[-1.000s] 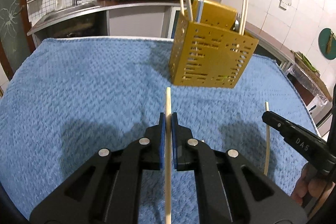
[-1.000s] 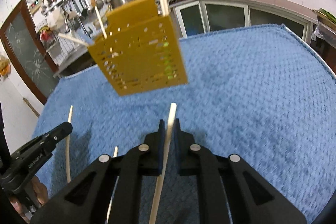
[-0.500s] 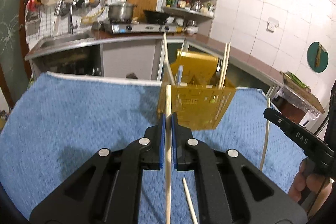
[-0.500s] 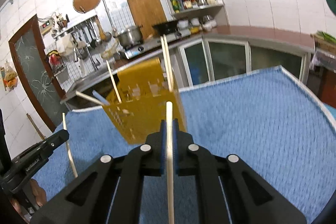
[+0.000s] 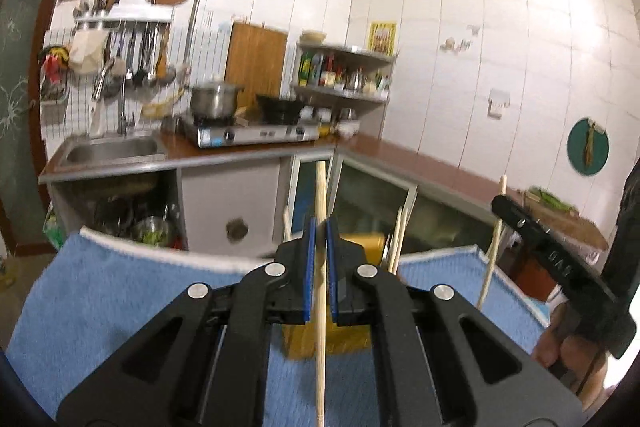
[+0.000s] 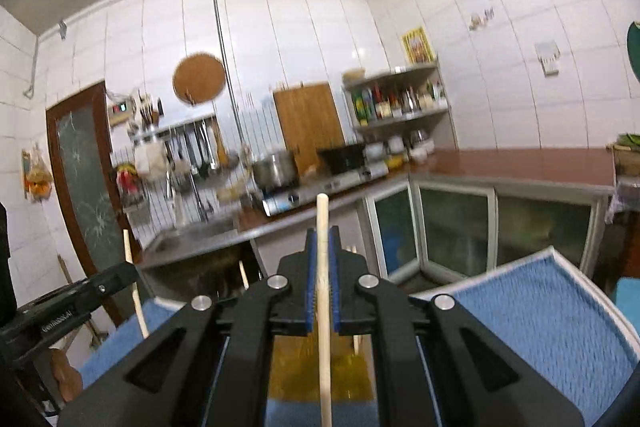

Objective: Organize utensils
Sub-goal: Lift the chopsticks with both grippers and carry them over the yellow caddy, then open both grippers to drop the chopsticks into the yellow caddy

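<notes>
On my left, the left gripper (image 5: 319,269) is clamped on a pale chopstick (image 5: 320,327), held upright with its tip pointing at the far counter. Just beyond and below it sits the yellow utensil holder (image 5: 362,247) on the blue towel (image 5: 100,291), mostly hidden behind my own fingers, with a few sticks already standing in it. To the right, the right gripper (image 6: 322,281) pinches a second chopstick (image 6: 325,355) the same way. My worry: the holder is largely out of sight, so I could miss its opening, or knock the standing sticks.
</notes>
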`<state>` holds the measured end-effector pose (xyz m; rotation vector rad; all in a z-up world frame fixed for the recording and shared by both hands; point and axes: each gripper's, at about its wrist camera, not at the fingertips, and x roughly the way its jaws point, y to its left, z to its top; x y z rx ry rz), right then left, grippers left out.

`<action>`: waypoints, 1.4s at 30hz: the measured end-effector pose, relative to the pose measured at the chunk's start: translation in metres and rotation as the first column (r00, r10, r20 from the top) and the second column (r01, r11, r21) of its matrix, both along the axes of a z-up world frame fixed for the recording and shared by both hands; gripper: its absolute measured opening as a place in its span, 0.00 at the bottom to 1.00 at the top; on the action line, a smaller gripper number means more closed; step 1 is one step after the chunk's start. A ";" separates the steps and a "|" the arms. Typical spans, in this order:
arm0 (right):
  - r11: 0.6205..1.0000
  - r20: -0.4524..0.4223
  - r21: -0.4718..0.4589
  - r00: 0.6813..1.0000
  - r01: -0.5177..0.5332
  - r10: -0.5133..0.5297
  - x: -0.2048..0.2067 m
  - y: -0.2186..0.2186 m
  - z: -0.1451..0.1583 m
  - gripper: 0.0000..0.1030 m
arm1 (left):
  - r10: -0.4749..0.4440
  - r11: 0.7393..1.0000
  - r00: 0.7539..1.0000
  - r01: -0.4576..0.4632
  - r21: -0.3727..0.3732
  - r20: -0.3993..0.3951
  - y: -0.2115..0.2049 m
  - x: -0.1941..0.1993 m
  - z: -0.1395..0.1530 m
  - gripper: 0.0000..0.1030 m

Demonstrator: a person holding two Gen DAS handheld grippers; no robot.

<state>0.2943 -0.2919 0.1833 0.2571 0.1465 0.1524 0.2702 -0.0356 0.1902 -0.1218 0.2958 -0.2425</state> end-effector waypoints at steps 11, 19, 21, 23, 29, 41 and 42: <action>0.999 0.209 0.012 0.977 0.033 -0.035 0.033 0.002 0.044 0.06 | 0.103 0.995 0.940 -0.101 -0.026 0.324 -0.032 0.036 0.038 0.04; 1.000 0.233 0.006 0.972 0.021 -0.022 0.064 0.005 0.018 0.06 | 0.087 0.996 0.954 -0.089 -0.007 0.288 -0.048 0.082 0.001 0.04; 1.000 0.211 0.001 0.977 0.016 -0.016 0.073 0.004 0.004 0.06 | 0.085 0.996 0.959 -0.089 0.003 0.270 -0.050 0.091 -0.013 0.04; 1.000 0.194 0.009 0.981 0.012 -0.013 0.078 0.003 -0.007 0.06 | 0.079 0.996 0.968 -0.083 0.009 0.237 -0.052 0.100 -0.026 0.04; 1.000 0.137 -0.012 0.991 0.000 0.001 0.088 -0.001 -0.039 0.06 | 0.064 0.994 0.978 -0.079 0.070 0.198 -0.055 0.101 -0.052 0.04; 0.993 -0.063 -0.104 0.997 -0.054 0.047 0.094 0.010 -0.090 0.06 | 0.055 0.993 0.998 -0.055 0.102 0.003 -0.048 0.108 -0.092 0.04; 0.993 -0.088 -0.105 0.995 -0.060 0.050 0.094 0.010 -0.093 0.06 | 0.049 0.995 0.999 -0.046 0.088 -0.023 -0.045 0.107 -0.096 0.04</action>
